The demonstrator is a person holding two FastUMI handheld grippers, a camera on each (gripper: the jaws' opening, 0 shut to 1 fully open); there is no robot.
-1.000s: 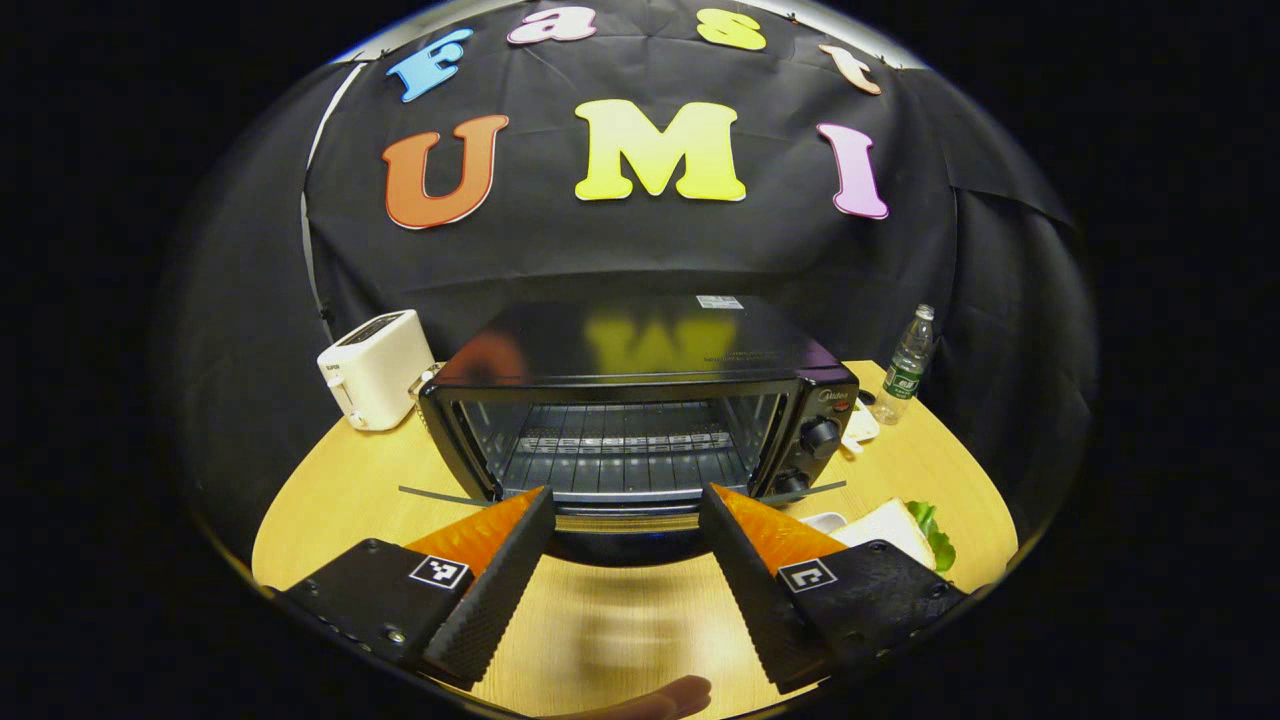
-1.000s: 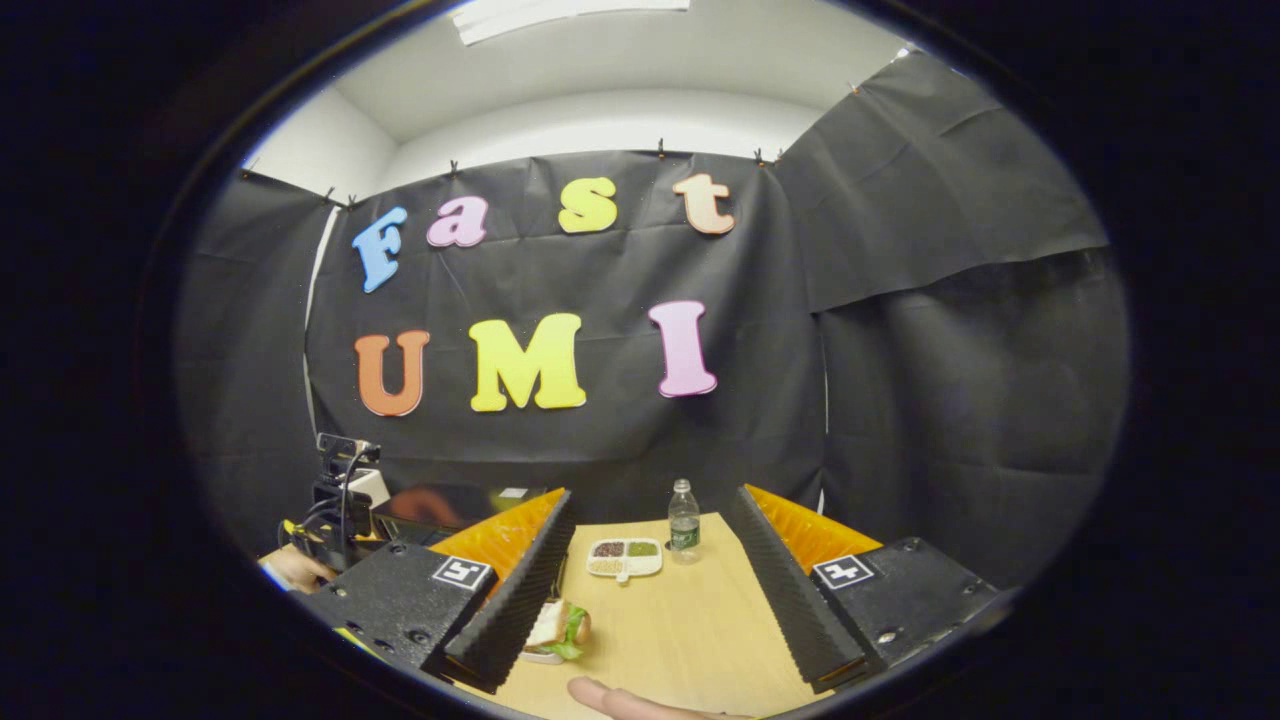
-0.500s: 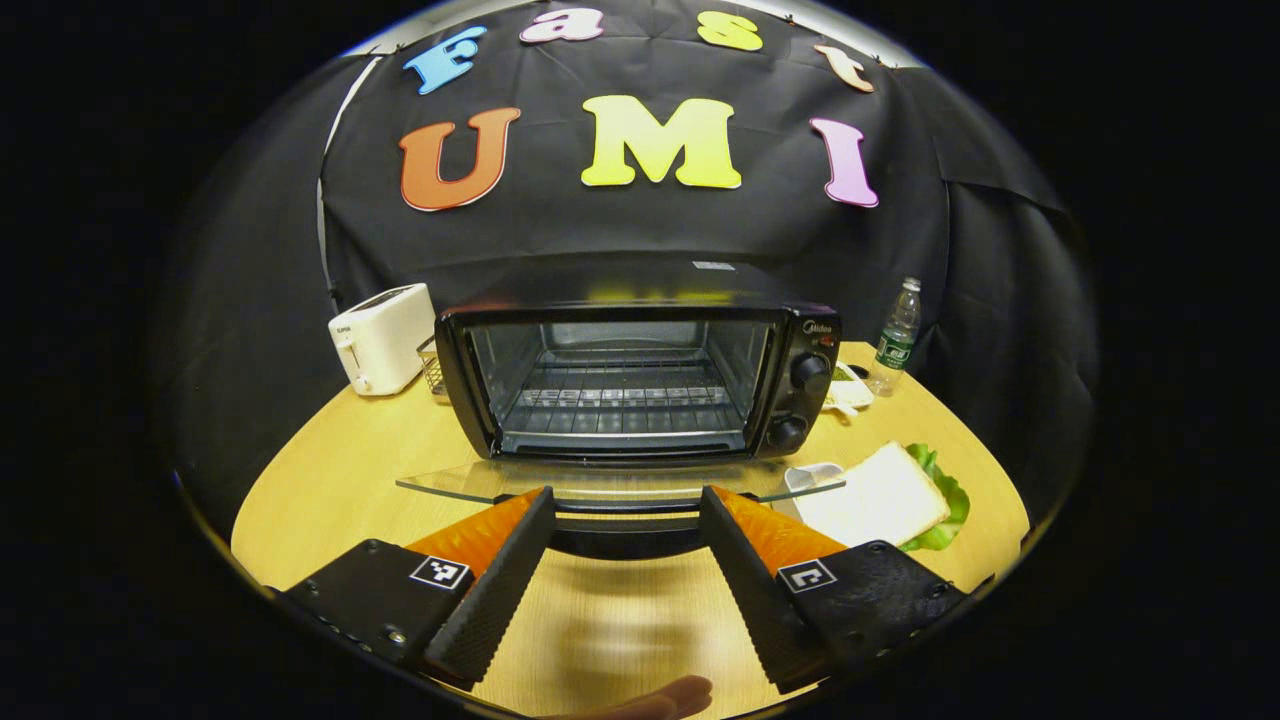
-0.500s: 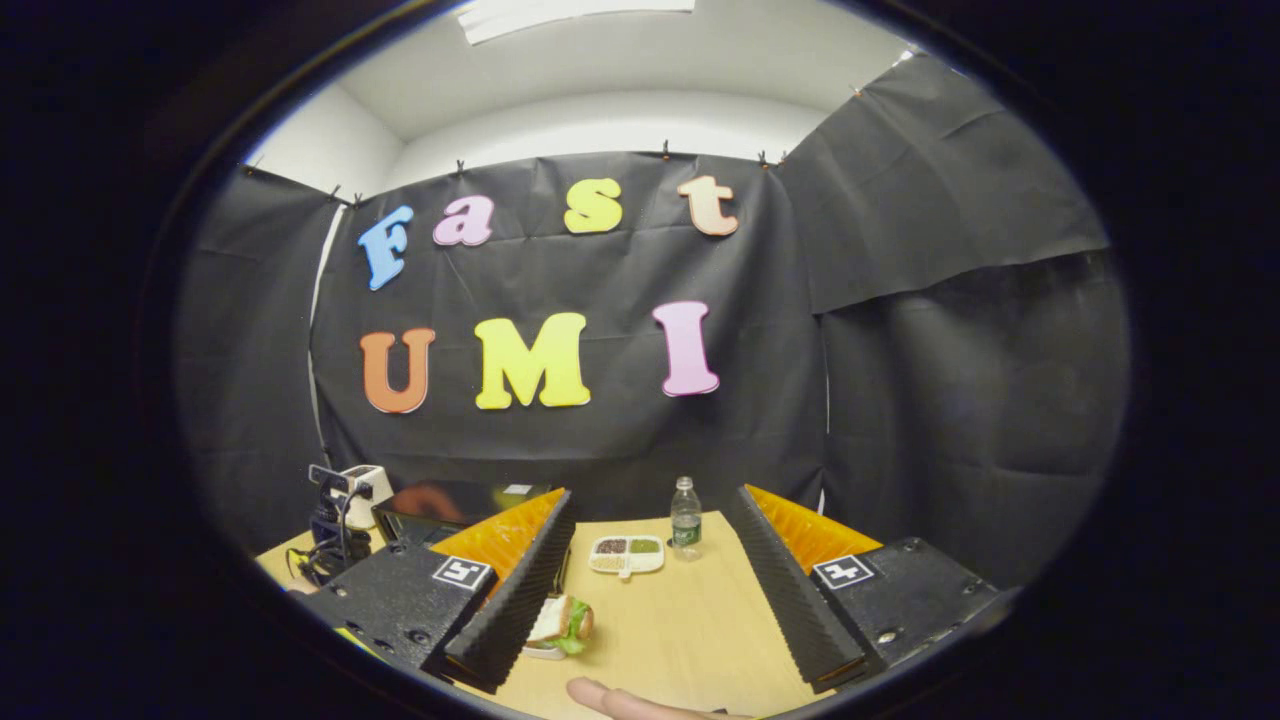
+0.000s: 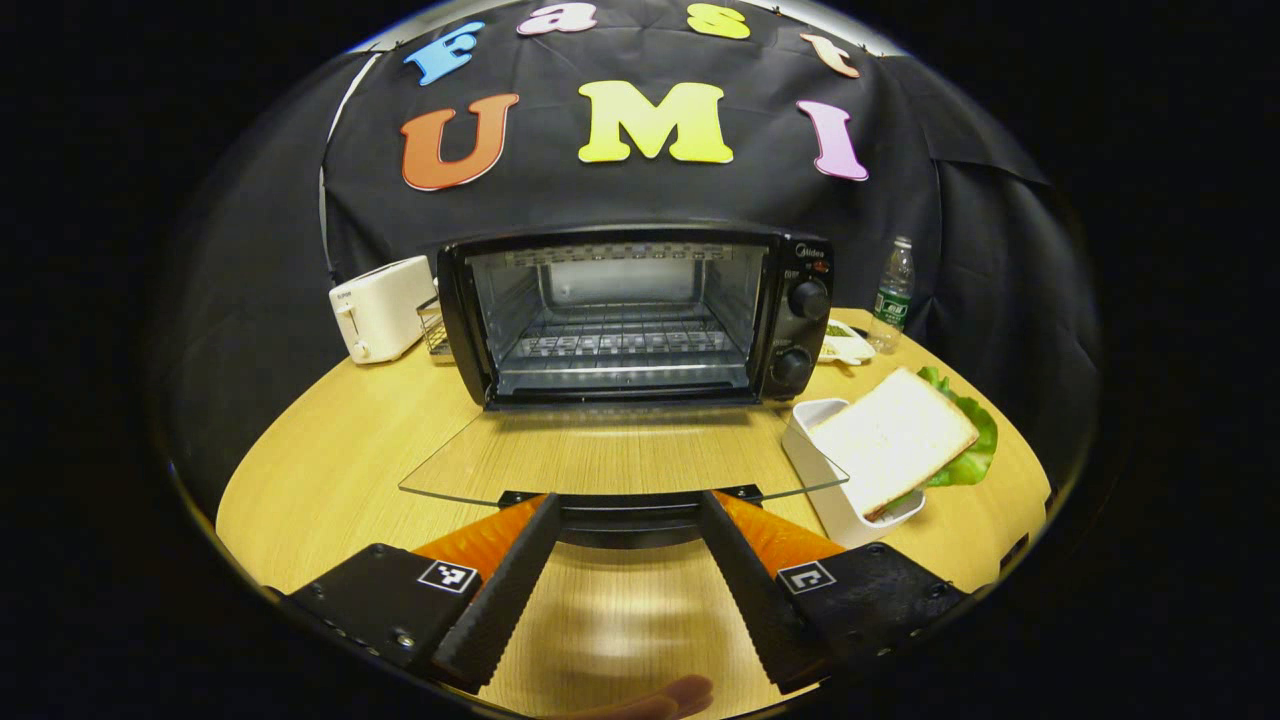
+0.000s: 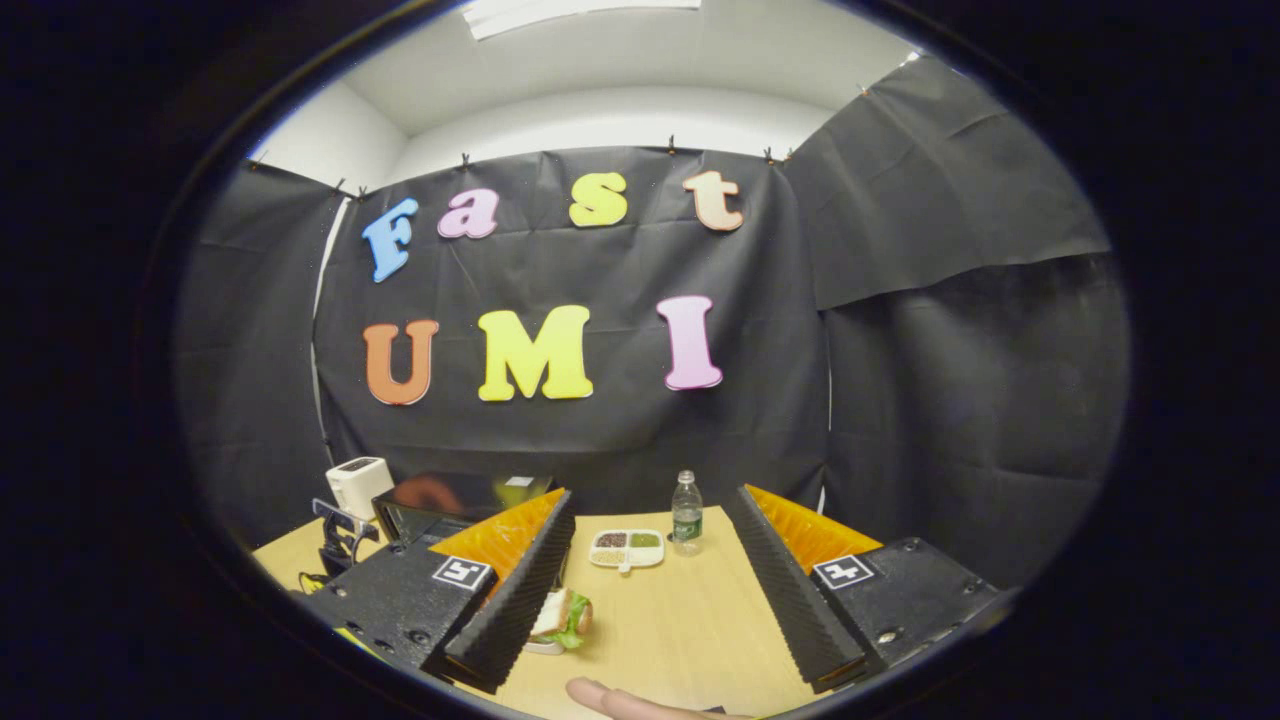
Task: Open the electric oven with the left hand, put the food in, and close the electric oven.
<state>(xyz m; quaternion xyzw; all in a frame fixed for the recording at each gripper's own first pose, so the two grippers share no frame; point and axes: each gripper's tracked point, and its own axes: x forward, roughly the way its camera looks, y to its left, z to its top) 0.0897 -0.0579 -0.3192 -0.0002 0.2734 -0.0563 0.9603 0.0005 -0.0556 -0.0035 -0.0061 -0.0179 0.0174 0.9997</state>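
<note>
Straight ahead of the left hand-held gripper (image 5: 625,520), whose jaws stand apart either side of the door handle (image 5: 628,512) and may just touch it, the electric oven (image 5: 640,310) sits on the worktop (image 5: 330,450) with its glass door (image 5: 610,455) dropped flat. Ahead and to its right, the sandwich (image 5: 893,440) lies on a white dish (image 5: 830,490); it looks soft, light and loosely stacked, best pinched gently across both bread faces. Over the worktop, the right hand-held gripper (image 6: 650,590) hangs open and empty.

Sandwich (image 6: 562,614) half behind finger (image 6: 510,600)
</note>
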